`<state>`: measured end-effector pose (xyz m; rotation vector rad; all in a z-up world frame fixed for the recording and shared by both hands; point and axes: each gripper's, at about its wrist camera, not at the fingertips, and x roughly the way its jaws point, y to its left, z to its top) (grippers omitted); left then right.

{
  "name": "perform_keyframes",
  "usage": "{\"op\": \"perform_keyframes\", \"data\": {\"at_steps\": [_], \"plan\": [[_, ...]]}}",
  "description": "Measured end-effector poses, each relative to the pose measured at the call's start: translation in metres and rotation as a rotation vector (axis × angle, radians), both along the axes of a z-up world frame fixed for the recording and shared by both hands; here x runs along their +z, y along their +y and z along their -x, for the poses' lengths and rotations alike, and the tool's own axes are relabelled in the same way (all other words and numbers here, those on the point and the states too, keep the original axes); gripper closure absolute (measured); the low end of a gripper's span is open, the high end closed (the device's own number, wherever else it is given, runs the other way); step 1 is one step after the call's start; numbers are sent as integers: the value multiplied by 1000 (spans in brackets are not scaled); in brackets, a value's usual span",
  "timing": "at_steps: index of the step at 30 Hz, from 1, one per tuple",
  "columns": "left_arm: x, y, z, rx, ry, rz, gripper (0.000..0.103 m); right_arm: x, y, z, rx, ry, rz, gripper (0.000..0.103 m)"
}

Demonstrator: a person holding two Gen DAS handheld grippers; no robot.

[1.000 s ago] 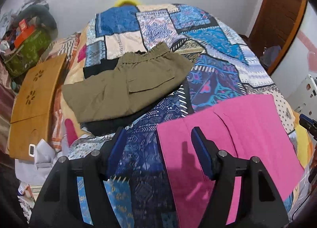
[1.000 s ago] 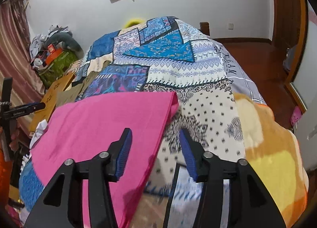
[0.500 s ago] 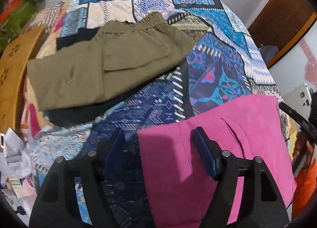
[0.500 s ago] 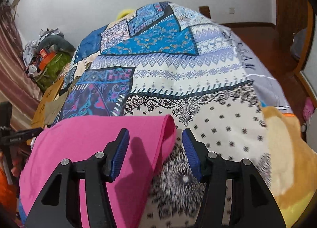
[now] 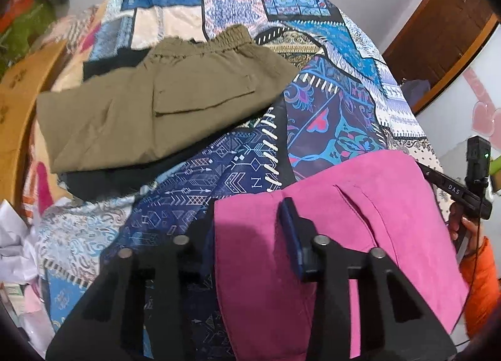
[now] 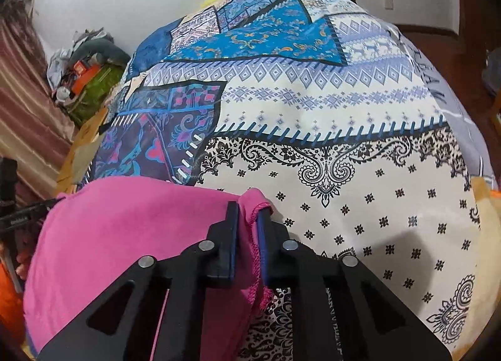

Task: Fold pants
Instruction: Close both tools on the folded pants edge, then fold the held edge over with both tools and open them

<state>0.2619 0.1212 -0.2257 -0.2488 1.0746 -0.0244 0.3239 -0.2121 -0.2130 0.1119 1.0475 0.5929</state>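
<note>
Both grippers, left and right, are built of black plastic with triangular cut-outs and silver screws. Blue pads line the fingers. An orange sleeve is seen.

Beyond the pink pants the patterned bedspread lies bare and open toward the far wall, while on the left side folded olive pants over what seems a black garment block the way.

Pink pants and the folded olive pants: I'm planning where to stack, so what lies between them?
Only bare patchwork bedspread separates the pink pants from the folded olive pants, seen in the left wrist view.
</note>
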Motion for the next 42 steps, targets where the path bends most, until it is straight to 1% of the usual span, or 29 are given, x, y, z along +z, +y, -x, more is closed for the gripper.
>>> {"op": "perform_keyframes", "data": {"at_steps": [4,5,7,8,9,10,11,12,13,14,15,17,18,19,22,23,24,25,27,28,29,30,31,33,34,36,37,39,42], "plan": [[9,-15,6,-9,-50,-145,71,4,11,8,27,-78,95,97],[10,-16,7,-7,-57,-168,72,5,13,9,34,-100,120,98],[8,-16,8,0,-56,-183,71,5,17,10,42,-127,156,98],[7,-13,8,18,-52,-193,74,5,18,10,41,-137,170,98],[6,-11,8,44,-44,-229,89,4,18,10,39,-141,178,98],[3,-7,7,82,-23,-294,92,4,18,9,37,-141,183,98],[0,-1,7,112,-1,-321,92,4,17,9,29,-147,188,98],[-5,11,7,133,27,-279,92,5,17,9,25,-148,193,98],[-9,23,8,146,57,-212,92,5,14,8,18,-145,199,98],[-11,31,9,157,71,-165,92,6,10,7,1,-139,205,98],[-10,40,12,176,73,-138,92,7,8,8,-14,-136,208,97],[-5,48,19,195,60,-155,92,17,-1,12,-57,-152,196,94],[-1,49,20,197,50,-174,92,22,-4,13,-74,-162,199,89],[3,49,22,196,39,-186,92,27,-6,15,-85,-173,209,87],[20,42,23,162,4,-212,92,47,-8,23,-94,-243,254,78],[26,36,23,150,-7,-220,91,53,-7,26,-96,-266,264,70],[32,31,23,130,-23,-227,89,60,-7,29,-98,-289,271,65],[37,24,21,110,-36,-230,87,68,-5,32,-94,-311,268,63],[48,10,16,63,-67,-231,75,82,1,38,-65,-328,239,56],[53,2,13,38,-83,-228,71,88,7,41,-46,-329,218,55],[58,-5,10,14,-96,-221,64,90,12,42,-32,-329,203,54],[61,-11,7,-5,-106,-215,59,95,20,45,-1,-324,177,52],[64,-19,4,-31,-116,-206,57,97,27,47,24,-318,160,51],[71,-34,-2,-80,-127,-186,48,98,43,52,78,-303,127,44],[73,-39,-5,-102,-129,-175,46,99,54,54,112,-297,110,43],[74,-51,-12,-141,-127,-157,35,96,69,56,158,-281,91,40],[73,-56,-15,-158,-125,-154,34,94,79,57,187,-265,78,40],[69,-62,-21,-178,-110,-167,28,88,93,56,226,-231,62,40],[52,-68,-29,-199,-58,-183,24,74,113,51,271,-173,64,39]]}}
